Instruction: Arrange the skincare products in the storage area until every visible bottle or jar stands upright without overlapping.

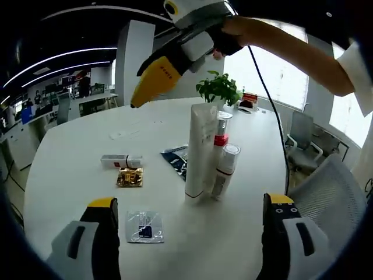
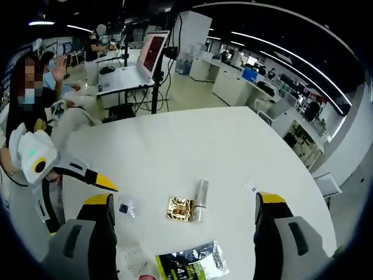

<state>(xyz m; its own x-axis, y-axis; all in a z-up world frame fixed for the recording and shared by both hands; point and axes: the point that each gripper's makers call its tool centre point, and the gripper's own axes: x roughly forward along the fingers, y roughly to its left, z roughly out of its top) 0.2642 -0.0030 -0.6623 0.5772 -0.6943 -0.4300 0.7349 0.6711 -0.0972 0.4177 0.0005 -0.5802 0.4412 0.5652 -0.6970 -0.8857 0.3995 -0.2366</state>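
White plastic up front: a tall white tube [image 1: 200, 149] stands upright near the middle of the desk [image 1: 76, 146], with a red-collared pump bottle [image 1: 220, 135] right behind it and a small white bottle [image 1: 224, 170] just beside, the three packed close together. Whether they touch, I cannot tell. Left of them, a white stick-shaped product [image 1: 120, 161] lies flat on its side; it shows too in the right gripper view [image 2: 200, 200] beside the gold sachet [image 2: 179, 209]. That gold sachet [image 1: 129, 177] sits flat just in front of it, a clear-and-blue sachet [image 1: 144, 226] lies nearer the left gripper [image 1: 189, 224], and a dark blue pouch [image 1: 178, 161] is partly hidden behind the tube.

Left gripper's jaws are wide apart, holding nothing. Right gripper [image 2: 183, 224] likewise: jaws spread, nothing between them. It hangs high over the desk in the left gripper view [image 1: 133, 105], a person's arm [image 1: 291, 49] behind it.

Round white desk, a potted plant [image 1: 218, 88] at its far edge, mesh chair [image 1: 335, 192] alongside. Open office beyond, with a laptop on a stand [image 2: 151, 55]. The pouch's printing [image 2: 192, 261] is cut off and unreadable.
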